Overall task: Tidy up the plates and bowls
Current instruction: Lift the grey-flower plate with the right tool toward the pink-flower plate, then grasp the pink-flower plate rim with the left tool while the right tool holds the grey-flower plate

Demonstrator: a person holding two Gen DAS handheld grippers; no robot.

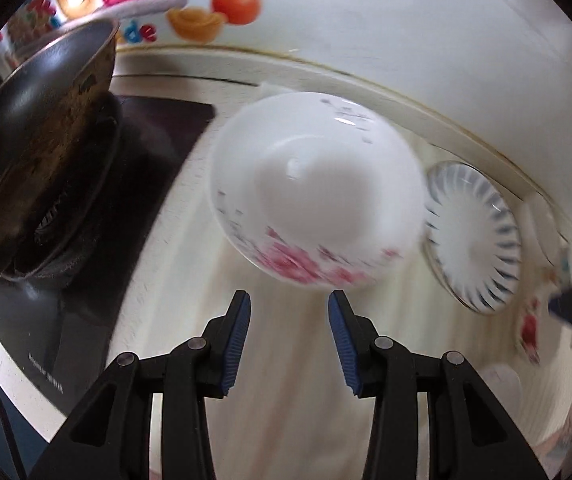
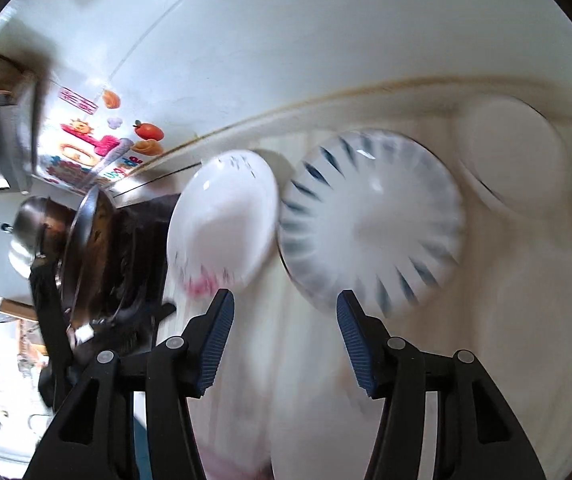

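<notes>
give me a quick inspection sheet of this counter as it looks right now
surface: pale countertop, blurred by motion
job's things: floral bowl beside blue-striped plate; plain white dish further along
clutter: dark wok on black stove; steel pot behind it
grippers: left gripper open, empty, short of the bowl; right gripper open, empty, near the plate
cables: nothing seen
surroundings: white wall with colourful stickers

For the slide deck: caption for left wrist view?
Open left gripper faces floral bowl beside striped plate on counter.
</notes>
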